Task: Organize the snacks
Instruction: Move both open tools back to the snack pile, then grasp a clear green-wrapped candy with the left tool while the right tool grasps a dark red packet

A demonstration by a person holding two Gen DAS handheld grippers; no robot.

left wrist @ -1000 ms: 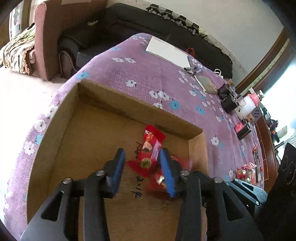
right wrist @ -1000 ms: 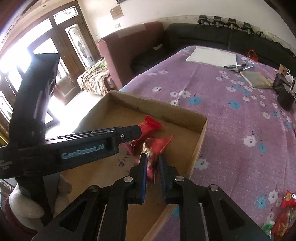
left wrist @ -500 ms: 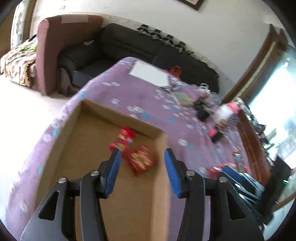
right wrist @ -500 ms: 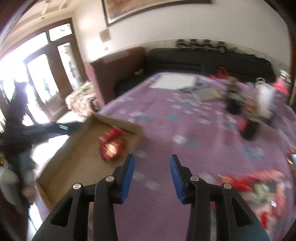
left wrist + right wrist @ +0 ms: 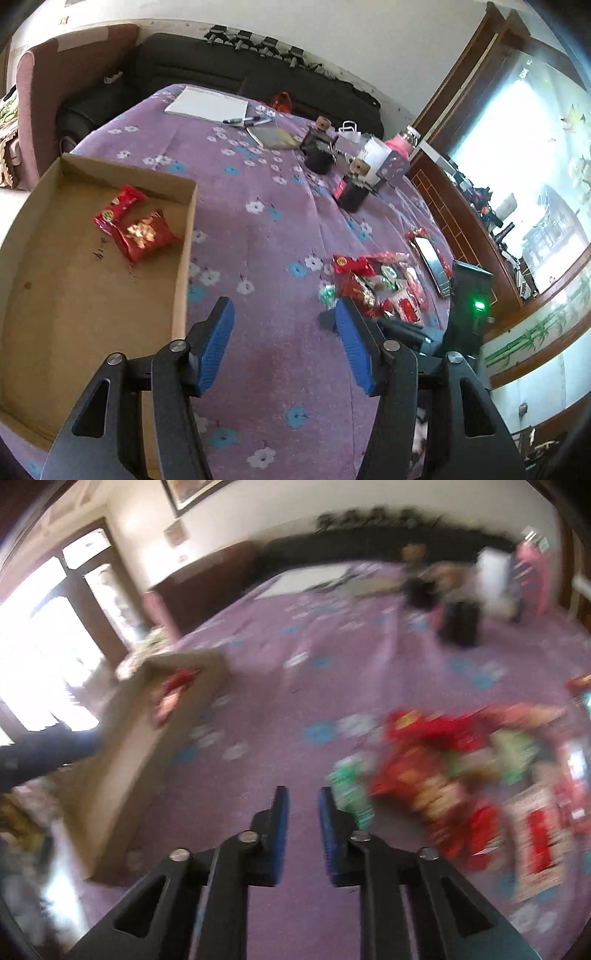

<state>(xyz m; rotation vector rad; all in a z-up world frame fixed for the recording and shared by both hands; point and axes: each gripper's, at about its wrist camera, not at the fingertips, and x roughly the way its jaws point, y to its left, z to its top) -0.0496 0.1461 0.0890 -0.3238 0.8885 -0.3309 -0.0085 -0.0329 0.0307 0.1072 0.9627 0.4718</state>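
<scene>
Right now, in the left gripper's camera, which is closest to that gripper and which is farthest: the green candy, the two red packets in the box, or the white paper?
From the left gripper:
1. Green candy, just beyond its right finger.
2. Red packets, off to the left, inside the cardboard box.
3. White paper, at the table's far end.

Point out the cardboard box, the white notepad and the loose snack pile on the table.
cardboard box [image 5: 186, 236], left wrist view, right wall.
white notepad [image 5: 207, 103], left wrist view, page middle.
snack pile [image 5: 354, 266], left wrist view, red packet on top.
</scene>
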